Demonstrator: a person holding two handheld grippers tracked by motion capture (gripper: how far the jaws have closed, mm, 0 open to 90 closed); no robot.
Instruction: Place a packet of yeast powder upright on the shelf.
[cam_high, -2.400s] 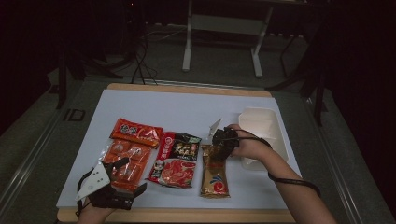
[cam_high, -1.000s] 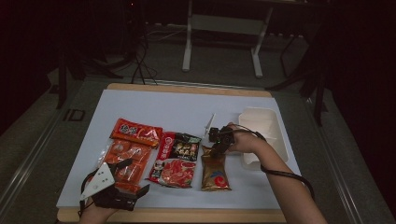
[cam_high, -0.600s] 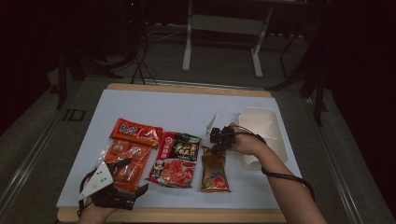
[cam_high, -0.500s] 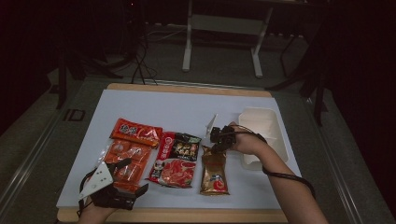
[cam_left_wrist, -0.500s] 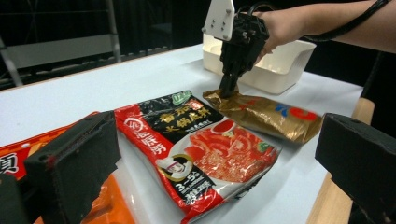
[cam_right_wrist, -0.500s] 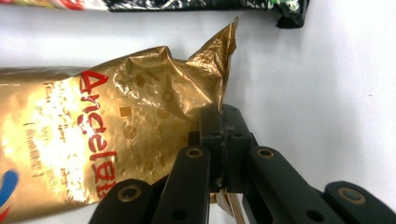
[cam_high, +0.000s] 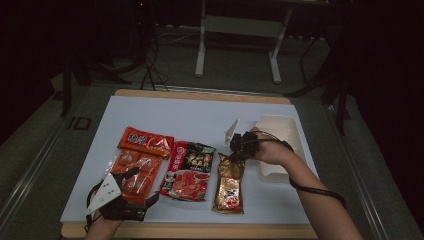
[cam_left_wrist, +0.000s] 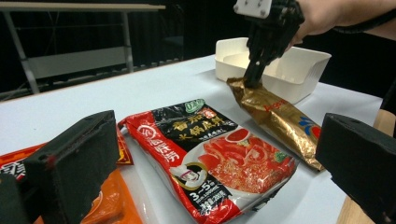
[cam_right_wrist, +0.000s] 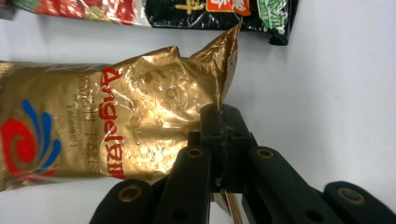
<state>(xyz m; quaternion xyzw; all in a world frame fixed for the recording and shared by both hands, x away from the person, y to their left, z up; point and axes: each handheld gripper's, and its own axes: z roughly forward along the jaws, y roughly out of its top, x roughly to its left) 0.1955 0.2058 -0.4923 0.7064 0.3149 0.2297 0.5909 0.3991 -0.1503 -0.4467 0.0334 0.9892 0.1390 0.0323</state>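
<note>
Item 1: gold packet (cam_high: 229, 182), far edge pinched in my closed right gripper (cam_high: 239, 150); left gripper (cam_left_wrist: 224, 182) wide open, empty. Risk: that thin corner grip may slip, dropping it short of the white bin (cam_high: 295, 135).

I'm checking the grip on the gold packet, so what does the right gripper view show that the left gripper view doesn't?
Right gripper view alone: the right gripper from behind, jaws shut on the gold packet's sealed end, with red "Angel" lettering and a red-and-blue swirl.

Left gripper view alone: the white tray behind that packet, its pinched end raised off the table, the orange packet, and the left gripper's own jaws wide apart, holding nothing.

Both: the gold packet, the red-and-black hotpot base packet beside it, the white tabletop.
</note>
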